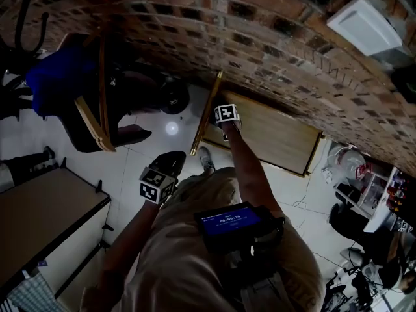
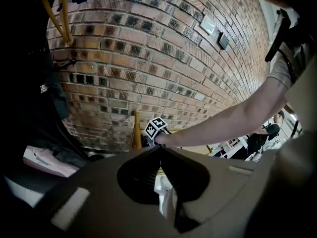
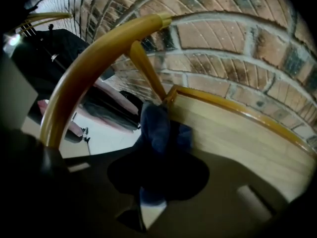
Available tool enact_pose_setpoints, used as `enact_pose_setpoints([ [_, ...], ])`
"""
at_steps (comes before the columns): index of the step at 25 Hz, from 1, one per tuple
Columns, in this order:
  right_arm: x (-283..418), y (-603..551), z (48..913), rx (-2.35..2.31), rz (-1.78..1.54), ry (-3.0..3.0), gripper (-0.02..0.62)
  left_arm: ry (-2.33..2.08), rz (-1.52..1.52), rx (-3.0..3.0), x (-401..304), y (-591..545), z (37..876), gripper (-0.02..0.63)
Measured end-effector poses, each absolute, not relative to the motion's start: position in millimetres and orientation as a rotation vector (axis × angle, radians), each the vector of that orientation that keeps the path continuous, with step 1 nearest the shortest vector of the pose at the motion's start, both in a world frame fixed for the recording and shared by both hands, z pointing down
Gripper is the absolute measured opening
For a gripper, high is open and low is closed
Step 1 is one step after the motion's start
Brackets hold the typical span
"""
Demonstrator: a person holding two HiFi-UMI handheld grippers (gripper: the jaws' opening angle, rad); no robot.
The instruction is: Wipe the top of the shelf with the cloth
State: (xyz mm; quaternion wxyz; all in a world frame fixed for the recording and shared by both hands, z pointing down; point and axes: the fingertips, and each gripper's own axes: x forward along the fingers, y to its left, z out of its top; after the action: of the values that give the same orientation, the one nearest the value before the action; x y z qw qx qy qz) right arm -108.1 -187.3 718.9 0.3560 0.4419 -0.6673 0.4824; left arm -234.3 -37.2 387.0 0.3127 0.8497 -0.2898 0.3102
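1. Left gripper (image 1: 158, 184): I hold it low and close to my body, arm bent, above the white floor (image 1: 162, 142). Its fingers (image 2: 106, 175) are pressed together at the tips with nothing between them.

2. Right gripper (image 1: 226, 118): my right arm is stretched forward, nearly straight, forearm bare. The fingers (image 3: 233, 182) are clamped on one blue cloth (image 3: 157, 130), which bunches out ahead of them.

3. Cloth position: it is at the left end of the shelf top (image 1: 276, 135), touching the wood just beside the yellow corner post (image 1: 207, 112).

4. Edges: the post marks the left edge of the shelf top. Beyond that edge there is only a drop to the floor. The far long edge lies against the brick wall (image 1: 260, 38), with a thin yellow rim along it.

5. Open room: from the cloth rightward the wood is bare up to a second post (image 1: 314, 153) at the right end.

6. Count: two grippers, one cloth, one shelf top, two posts.

7. Further left, well apart from the shelf, stands one chair (image 1: 97, 103) draped in blue fabric.
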Motion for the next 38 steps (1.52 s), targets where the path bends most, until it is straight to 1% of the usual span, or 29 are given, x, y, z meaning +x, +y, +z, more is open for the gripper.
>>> enact_pose_setpoints([
  [5,-83,-174,724,1.162,1.278,-1.682,0.075,-0.749,0.828,2.244,-220,-39,387,-0.021],
  [10,-42,-163,734,1.184,1.263,-1.677,0.075,-0.753,0.854,2.227,-206,-44,392,-0.021],
  [13,-20,-157,731,1.204,1.284,-1.728,0.075,-0.735,0.858,2.231,-185,-41,390,-0.021],
  [18,52,-125,736,1.262,1.275,-1.593,0.075,-0.702,0.881,2.237,-149,-34,391,-0.021],
  [22,87,-104,737,1.279,1.322,-1.575,0.075,-0.667,0.890,2.253,-118,-29,391,-0.021],
  [26,135,-84,736,1.327,1.290,-1.506,0.075,-0.635,0.910,2.268,-88,-22,387,-0.021],
  [31,172,-57,741,1.348,1.351,-1.497,0.075,-0.618,0.927,2.284,-57,-15,383,-0.021],
  [38,224,-33,747,1.370,1.356,-1.493,0.075,-0.582,0.940,2.300,-19,-4,380,-0.021],
])
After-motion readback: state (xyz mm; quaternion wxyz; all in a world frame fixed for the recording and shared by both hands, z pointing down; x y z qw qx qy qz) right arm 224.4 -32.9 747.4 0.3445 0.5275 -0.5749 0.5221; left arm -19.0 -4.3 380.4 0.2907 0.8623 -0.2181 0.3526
